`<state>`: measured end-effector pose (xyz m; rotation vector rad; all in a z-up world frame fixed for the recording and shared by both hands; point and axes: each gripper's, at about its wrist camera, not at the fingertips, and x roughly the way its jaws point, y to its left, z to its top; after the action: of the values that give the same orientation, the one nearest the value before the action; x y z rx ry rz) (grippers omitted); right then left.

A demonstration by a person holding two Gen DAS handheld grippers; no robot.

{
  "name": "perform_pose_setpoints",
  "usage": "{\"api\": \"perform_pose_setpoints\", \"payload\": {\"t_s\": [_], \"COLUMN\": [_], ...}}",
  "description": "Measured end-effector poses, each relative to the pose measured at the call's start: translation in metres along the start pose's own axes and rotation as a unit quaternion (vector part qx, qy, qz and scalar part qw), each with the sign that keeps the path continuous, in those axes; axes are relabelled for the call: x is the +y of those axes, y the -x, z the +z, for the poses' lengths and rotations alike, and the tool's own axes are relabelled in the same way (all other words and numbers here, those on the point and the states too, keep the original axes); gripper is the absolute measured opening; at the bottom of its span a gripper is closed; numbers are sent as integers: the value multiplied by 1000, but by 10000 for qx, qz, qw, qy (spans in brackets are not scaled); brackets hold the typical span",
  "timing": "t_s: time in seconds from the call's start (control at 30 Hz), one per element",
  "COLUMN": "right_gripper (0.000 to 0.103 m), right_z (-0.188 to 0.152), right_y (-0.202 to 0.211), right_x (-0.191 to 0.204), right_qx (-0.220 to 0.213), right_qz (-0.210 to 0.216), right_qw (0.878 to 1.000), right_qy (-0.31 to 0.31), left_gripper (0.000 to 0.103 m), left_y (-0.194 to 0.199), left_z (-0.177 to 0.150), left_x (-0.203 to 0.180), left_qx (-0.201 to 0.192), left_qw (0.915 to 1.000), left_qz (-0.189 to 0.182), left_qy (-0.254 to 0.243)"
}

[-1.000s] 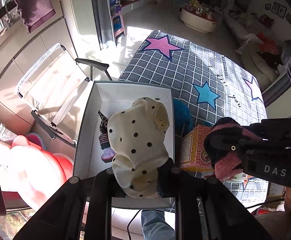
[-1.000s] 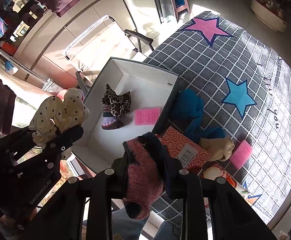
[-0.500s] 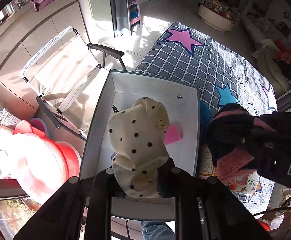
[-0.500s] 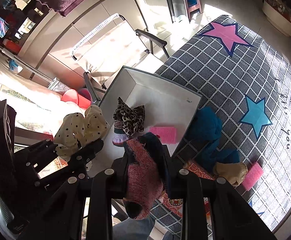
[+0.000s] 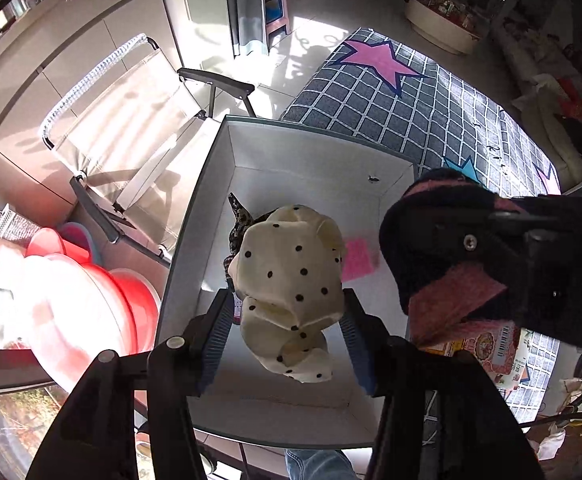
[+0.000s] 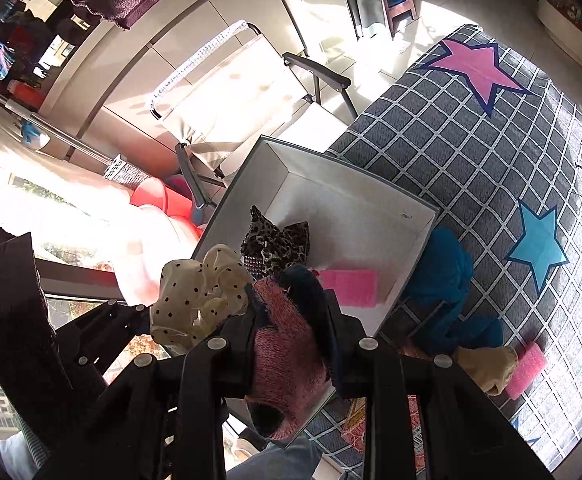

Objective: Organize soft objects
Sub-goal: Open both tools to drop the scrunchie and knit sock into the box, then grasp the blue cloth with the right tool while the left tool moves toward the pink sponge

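My left gripper (image 5: 285, 316) has its jaws spread apart; a cream polka-dot cloth (image 5: 291, 280) hangs between them over the white box (image 5: 195, 240). The cloth also shows in the right wrist view (image 6: 199, 296). My right gripper (image 6: 291, 344) is shut on a pink and navy knitted sock (image 6: 287, 356), held above the box's (image 6: 235, 204) near edge. In the left wrist view the sock (image 5: 439, 256) is at the right. Inside the box lie a leopard-print cloth (image 6: 275, 242) and a pink sponge (image 6: 351, 286).
On the grey checked star rug (image 6: 491, 152) beside the box lie a blue cloth (image 6: 447, 272), a beige cloth (image 6: 487, 364), a second pink sponge (image 6: 527, 368) and an orange carton (image 5: 487, 348). A folding chair (image 6: 243, 96) and red basins (image 5: 103, 304) stand left of the box.
Both grippers moved left over the box. The left jaws have spread apart and the polka-dot cloth sits loose between them. The right gripper still clamps the sock.
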<state>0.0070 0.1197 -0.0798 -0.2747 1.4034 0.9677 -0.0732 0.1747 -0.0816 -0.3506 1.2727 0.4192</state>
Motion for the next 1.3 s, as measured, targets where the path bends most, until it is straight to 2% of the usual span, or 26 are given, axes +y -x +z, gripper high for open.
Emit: {"api": "perform_pose_setpoints", "payload": {"t_s": [0.03, 0.1, 0.17, 0.33, 0.43, 0.5, 0.6, 0.67, 0.9, 1.0, 1.13, 1.3], "right_gripper": [64, 88, 89, 89, 89, 90, 90, 90, 90, 90, 90, 90], "right_z": [1, 2, 3, 5, 1, -3, -12, -18, -32, -28, -14, 0], "right_y": [1, 5, 12, 33, 44, 47, 43, 35, -13, -36, -58, -91], "right_x": [-1, -4, -12, -49, -86, -109, -141, -157, -188, -197, -210, -215], "right_qx": [-20, -103, -206, -311, -302, -254, -36, 162, 872, 1030, 975, 1250], "right_qz": [18, -160, -114, -156, -377, -544, -685, -713, -701, -368, 265, 775], "right_qw": [10000, 9998, 9996, 9972, 9935, 9905, 9850, 9819, 9768, 9759, 9686, 9639], "right_qy": [-14, -55, -164, -667, -1031, -1237, -1584, -1746, -1828, -1888, -2271, -2220], "left_gripper": [80, 87, 95, 95, 95, 95, 95, 95, 95, 95, 95, 95], "left_y": [0, 1, -1, -12, -14, -14, -18, -20, -11, -6, -4, -4], "left_z": [0, 0, 1, 5, 7, 6, 4, 4, -3, -8, -15, -23], "left_x": [0, 4, 7, 17, 10, 7, 10, 11, 5, 1, -1, -7], "left_qx": [-23, -155, -156, 127, 180, 232, 497, 642, 820, 892, 1007, 1181], "left_qw": [10000, 9997, 9994, 9953, 9962, 9957, 9894, 9861, 9859, 9859, 9856, 9851], "left_qz": [0, -129, -154, -586, -496, -581, -983, -1092, -974, -914, -803, -666], "left_qy": [14, 152, 264, 759, 690, 685, 949, 1077, 1086, 1077, 1092, 1054]}}
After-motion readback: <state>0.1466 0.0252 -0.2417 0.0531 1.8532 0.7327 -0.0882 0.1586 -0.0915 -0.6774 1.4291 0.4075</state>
